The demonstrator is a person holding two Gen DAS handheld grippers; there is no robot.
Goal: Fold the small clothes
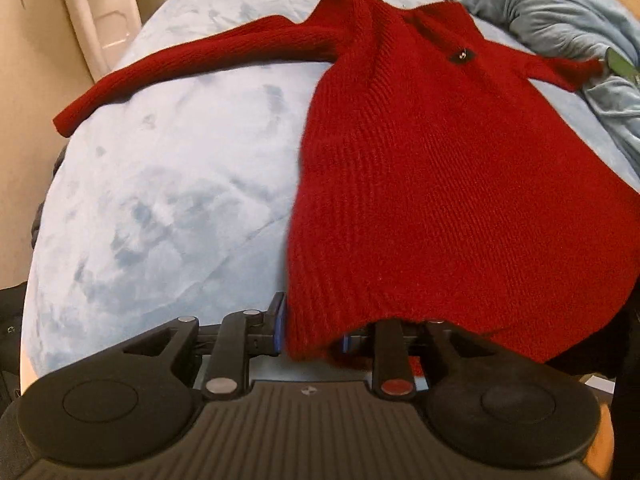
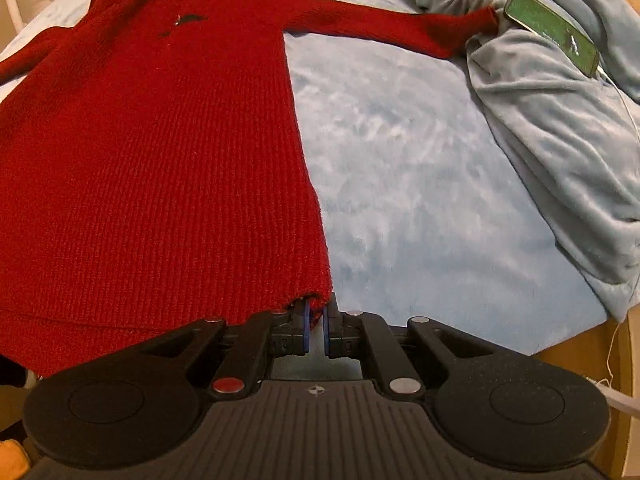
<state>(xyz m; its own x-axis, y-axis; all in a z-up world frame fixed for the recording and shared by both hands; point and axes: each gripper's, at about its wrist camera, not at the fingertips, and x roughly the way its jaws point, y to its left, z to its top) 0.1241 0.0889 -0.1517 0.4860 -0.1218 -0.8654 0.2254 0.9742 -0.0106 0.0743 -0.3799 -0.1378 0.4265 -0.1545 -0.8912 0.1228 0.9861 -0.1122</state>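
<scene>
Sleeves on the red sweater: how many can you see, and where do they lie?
2. One sleeve stretches out left across the bed; the other sleeve stretches right, its cuff reaching the bunched blanket by the phone.

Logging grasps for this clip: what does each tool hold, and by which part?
The right tool pinches the red sweater at its lower hem corner. The left tool has the opposite hem corner between its fingers; whether they press on it cannot be told.

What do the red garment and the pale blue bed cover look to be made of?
Red garment: a knit, probably wool or acrylic yarn; ribbed rows and a fuzzy, matte surface show. Pale blue bed cover: likely plush fleece or velour; its soft sheen carries darker and lighter brushed patches where the nap lies differently.
</scene>
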